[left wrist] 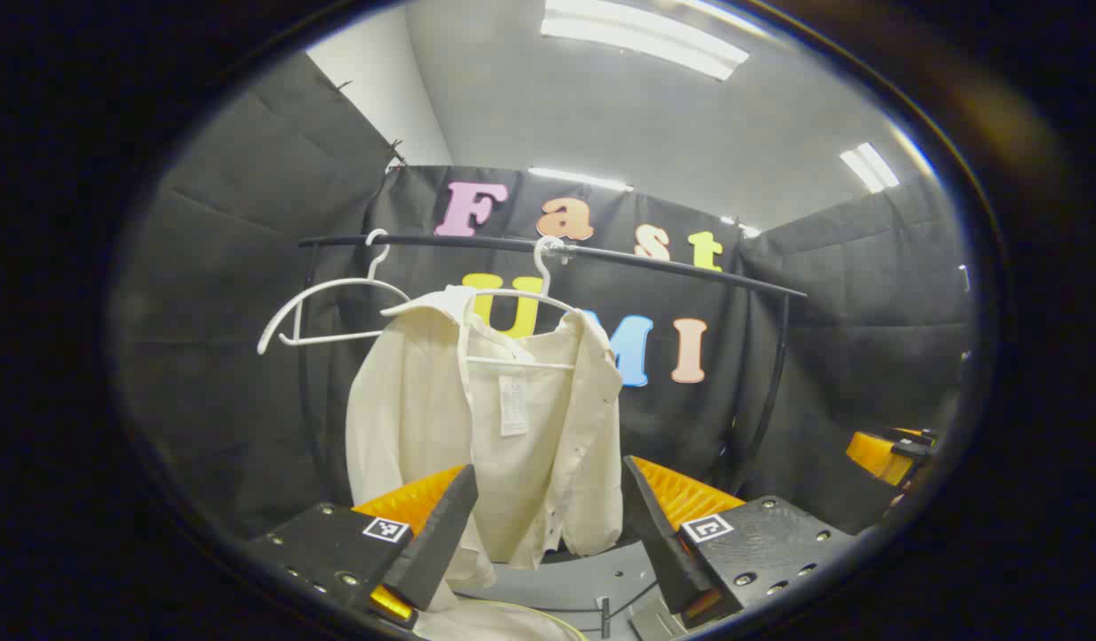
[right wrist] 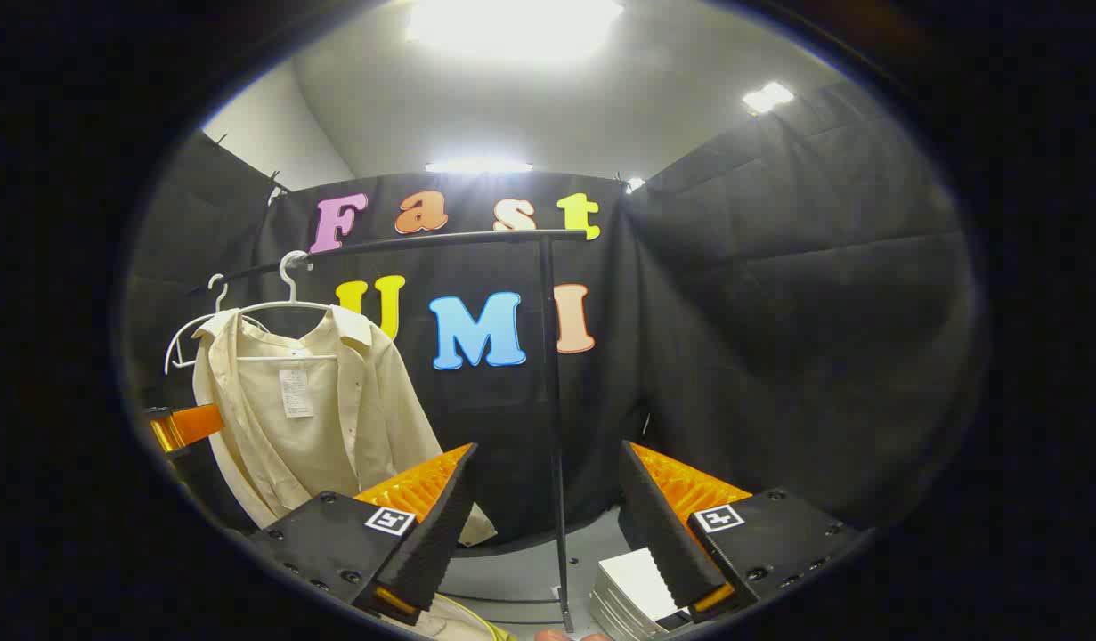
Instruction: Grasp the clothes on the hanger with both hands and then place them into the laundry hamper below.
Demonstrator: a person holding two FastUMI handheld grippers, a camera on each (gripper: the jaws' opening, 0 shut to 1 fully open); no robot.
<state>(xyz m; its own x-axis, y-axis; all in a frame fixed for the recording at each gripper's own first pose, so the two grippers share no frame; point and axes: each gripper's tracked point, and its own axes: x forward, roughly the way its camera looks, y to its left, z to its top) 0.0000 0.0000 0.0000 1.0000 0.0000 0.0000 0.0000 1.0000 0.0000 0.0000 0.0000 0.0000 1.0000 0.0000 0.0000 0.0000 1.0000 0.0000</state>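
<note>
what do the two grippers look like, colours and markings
Both match. The left gripper has two black wedge-shaped fingers, ribbed orange panels behind them, and black bolted blocks each bearing a small square black-and-white marker. The right gripper has the same black fingers, orange panels, bolted blocks and square markers.

My left tool (left wrist: 548, 525) is raised with its two fingers spread wide, nothing between them. My right tool (right wrist: 548, 525) sits level beside it, jaws equally wide and empty; its orange edge also shows far off in the left gripper view.
</note>
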